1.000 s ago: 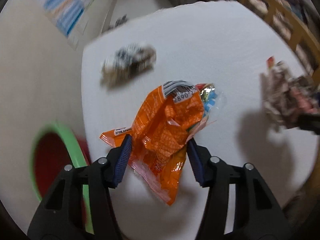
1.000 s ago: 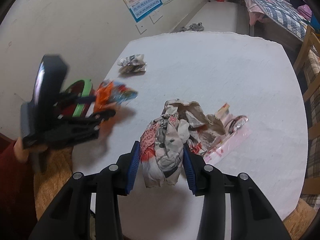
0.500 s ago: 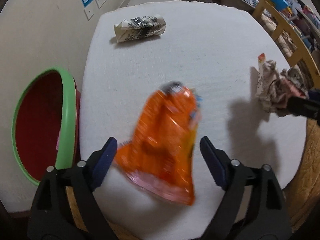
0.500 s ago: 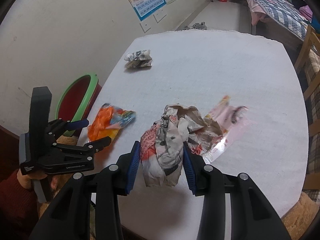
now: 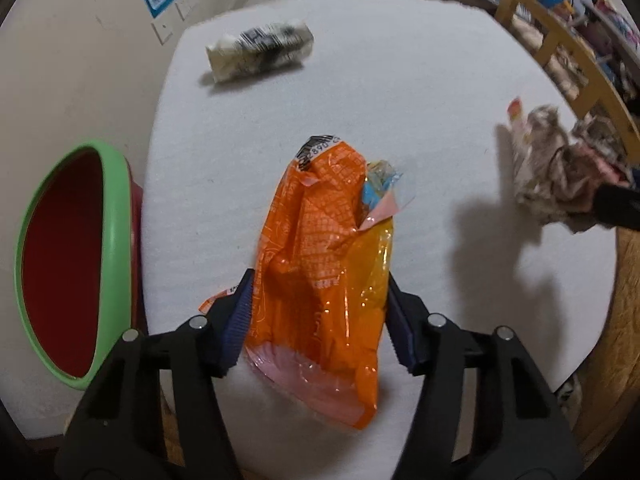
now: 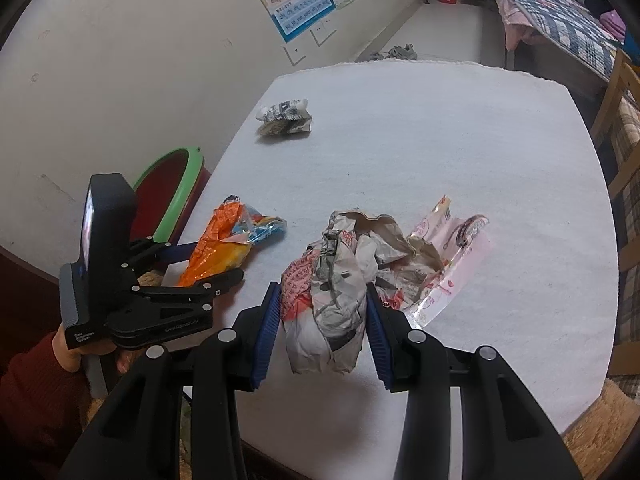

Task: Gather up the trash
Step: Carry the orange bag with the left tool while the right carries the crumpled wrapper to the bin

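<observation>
While the left claw (image 5: 318,316) closes on the orange wrapper (image 5: 324,264), we see the wrapper already between its blue pads, which meet its two sides; the jaws are still narrowing, so we judge the grip as forming rather than firm. The wrapper's long axis runs straight ahead of the claw, from the near edge of the table (image 5: 420,92) toward its middle, with the pads across the lower half.

What the coming move turns on, in our judgement, is the green-rimmed bin (image 5: 68,260): it stands off the table's left edge, just beside the left claw and well apart from the right one. So the left hand has the short carry sideways over that edge.

Our right claw (image 6: 320,320) pinches the crumpled paper wad (image 6: 332,296) near the table's near edge, pads pressed into both flanks, with a pink clear wrapper (image 6: 452,268) touching the wad.

Only the left wrist view shows the bin's red interior; we see nothing lying in the part that shows. Only the right wrist view shows the left claw from outside and a hand in a dark red sleeve (image 6: 36,392) holding it. A printed carton (image 6: 285,117) lies near the far left edge.
</observation>
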Available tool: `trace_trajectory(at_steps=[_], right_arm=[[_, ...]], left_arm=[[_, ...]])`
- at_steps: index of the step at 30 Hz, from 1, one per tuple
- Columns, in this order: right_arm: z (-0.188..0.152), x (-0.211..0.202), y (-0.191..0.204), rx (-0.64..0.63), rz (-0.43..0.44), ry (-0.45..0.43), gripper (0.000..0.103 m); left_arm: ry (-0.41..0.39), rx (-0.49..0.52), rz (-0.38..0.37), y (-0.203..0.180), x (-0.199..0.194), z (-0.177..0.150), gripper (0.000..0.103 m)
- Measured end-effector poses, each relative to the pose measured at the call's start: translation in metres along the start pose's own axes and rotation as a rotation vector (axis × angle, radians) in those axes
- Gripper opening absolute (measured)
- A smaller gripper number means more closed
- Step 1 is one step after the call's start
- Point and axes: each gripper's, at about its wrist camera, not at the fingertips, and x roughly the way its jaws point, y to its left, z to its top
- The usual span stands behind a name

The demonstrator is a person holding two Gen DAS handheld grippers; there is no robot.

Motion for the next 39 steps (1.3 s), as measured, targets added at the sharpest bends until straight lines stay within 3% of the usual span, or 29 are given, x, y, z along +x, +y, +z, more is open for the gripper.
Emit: trace_trajectory(at_steps=[8, 14, 39], right_arm=[[0.01, -0.013, 0.013, -0.026, 0.008, -0.051, 0.04], [0.021, -0.02, 0.032, -0.061, 0.022, -0.085, 0.04], [0.056, -0.039, 0.079, -0.174, 0.078, -0.166, 0.04]], left_arm=[[-0.173, -0.196, 0.031, 0.01, -0.064, 0.009, 0.057], [-0.3, -0.289, 0.027, 0.013, -0.109, 0.016, 0.057], [-0.293, -0.398, 0.105, 0.053, -0.122, 0.0, 0.058]])
